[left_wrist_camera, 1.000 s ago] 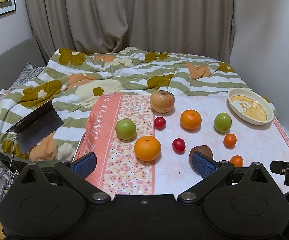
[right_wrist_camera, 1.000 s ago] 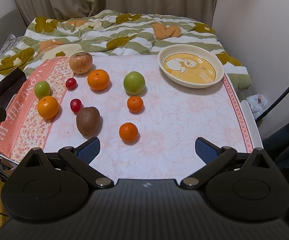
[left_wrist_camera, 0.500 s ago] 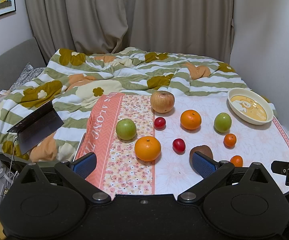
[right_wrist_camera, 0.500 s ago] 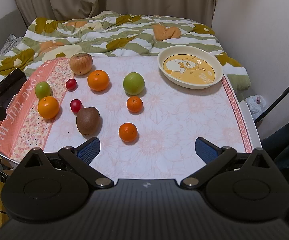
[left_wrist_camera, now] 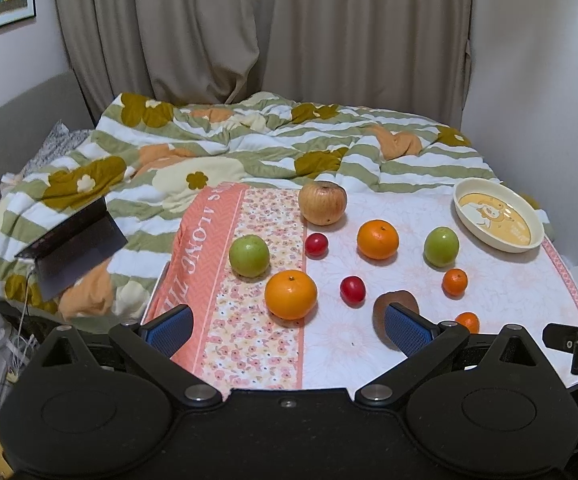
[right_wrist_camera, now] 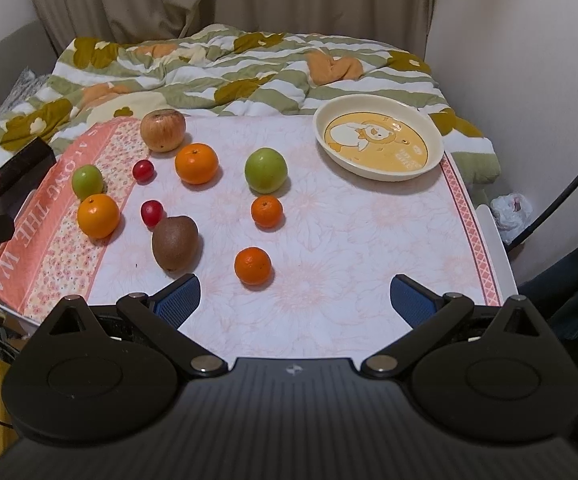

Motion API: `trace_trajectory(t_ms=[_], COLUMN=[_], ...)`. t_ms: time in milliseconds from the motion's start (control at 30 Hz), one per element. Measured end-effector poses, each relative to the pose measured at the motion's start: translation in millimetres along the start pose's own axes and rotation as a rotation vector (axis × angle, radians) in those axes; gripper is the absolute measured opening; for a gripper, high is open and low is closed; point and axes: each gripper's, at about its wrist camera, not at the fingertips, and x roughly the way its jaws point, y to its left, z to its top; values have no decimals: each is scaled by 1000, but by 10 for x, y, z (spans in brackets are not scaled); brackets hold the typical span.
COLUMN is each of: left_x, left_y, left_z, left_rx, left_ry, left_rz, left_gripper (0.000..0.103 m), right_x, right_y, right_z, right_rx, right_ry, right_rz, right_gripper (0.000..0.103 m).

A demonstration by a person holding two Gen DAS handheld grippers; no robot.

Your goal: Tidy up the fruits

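**Fruit scattered over the desk, both grippers hanging empty at the near edge**

The left gripper point(left_wrist_camera: 287, 330) hovers above the near edge of the desk point(right_wrist_camera: 349, 248), its jaws spread wide with nothing between them. The right gripper point(right_wrist_camera: 295, 300) hangs over the near edge too, jaws likewise spread and empty.

All the fruit lies loose on the desk's floral cloth, none of it in the dish point(right_wrist_camera: 379, 142), which sits empty at the far right corner, a cartoon print on its yellow bottom. At the far side, a yellowish-red apple point(right_wrist_camera: 163, 130) stands just by the bed's quilt point(right_wrist_camera: 217, 76). Near it lie a large orange point(right_wrist_camera: 196, 163) and a small red fruit point(right_wrist_camera: 143, 170). A green apple point(right_wrist_camera: 265, 170) sits toward the middle, nearest of all the fruit to the dish, and a small mandarin point(right_wrist_camera: 267, 211) rests just in front of it. A second mandarin point(right_wrist_camera: 252, 265) lies closer to the right gripper, apart from the rest.

On the left, over the cloth's pink patterned band, a smaller green apple point(right_wrist_camera: 87, 181) and another orange point(right_wrist_camera: 98, 216) sit close together. A second red fruit point(right_wrist_camera: 151, 212) lies just beside the brown kiwi point(right_wrist_camera: 175, 243), which is partly hidden behind the left gripper's right finger in the left wrist view.

A dark laptop point(left_wrist_camera: 75, 242) stands open on the quilt to the left of the desk.
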Motion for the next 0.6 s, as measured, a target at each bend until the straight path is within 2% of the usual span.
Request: trace_trajectory(t_ms=[367,600], left_x=[36,336], left_y=[2,289], left_z=[-26,7], left_rx=[19,8], left_ry=[-9,18], left_rz=[70,-62], left_gripper=[103,103], right_x=[44,161], right_y=[45,300], right_z=[-6,-31], right_rx=[-105,-99], right_ry=[-36,-83], right_rz=[80,101], right_gripper=[103,103])
